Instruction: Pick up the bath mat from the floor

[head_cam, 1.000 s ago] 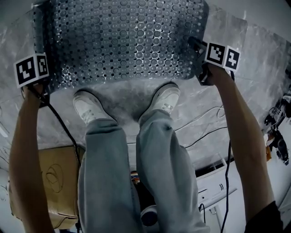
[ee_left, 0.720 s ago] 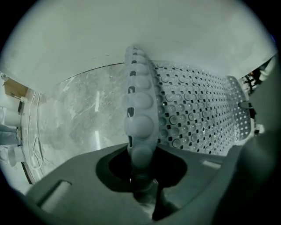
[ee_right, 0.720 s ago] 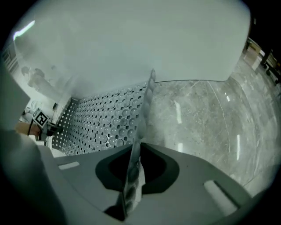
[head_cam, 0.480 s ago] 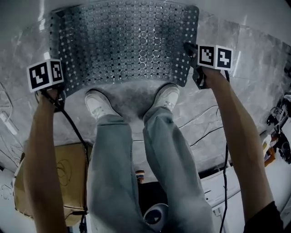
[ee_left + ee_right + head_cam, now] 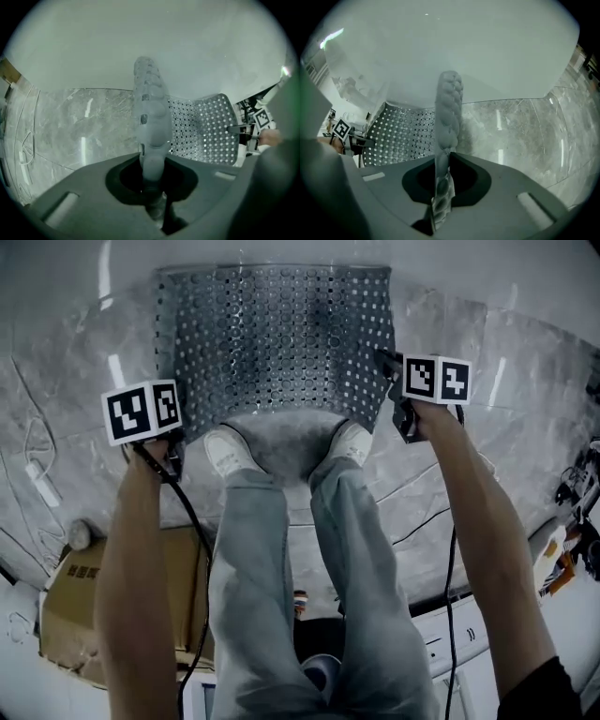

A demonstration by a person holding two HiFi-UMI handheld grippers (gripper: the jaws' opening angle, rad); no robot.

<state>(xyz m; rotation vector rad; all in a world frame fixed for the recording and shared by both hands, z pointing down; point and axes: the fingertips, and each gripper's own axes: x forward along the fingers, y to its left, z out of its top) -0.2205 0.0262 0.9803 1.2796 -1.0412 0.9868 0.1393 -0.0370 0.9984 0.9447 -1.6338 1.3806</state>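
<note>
— Where is the bath mat [image 5: 272,343] now?
— In the upper middle of the head view, stretched between the two tools above the marble floor [image 5: 525,381]. Its near edge curves over the person's shoes [image 5: 225,448].
— And the grips?
— The left hand-held gripper [image 5: 152,161] has just been closing its jaws. They stand narrow and pinch the mat's left edge. The right hand-held gripper [image 5: 442,173] is clamped on the right edge in the same way.
— So which step is in hand?
— The lift, it seems. Whether the far edge at the top of the frame is free of the floor, one cannot tell.
— What does the next move call for?
— Probably raising both sides evenly with a firm pinch, because the soft mat can slip out.
</note>
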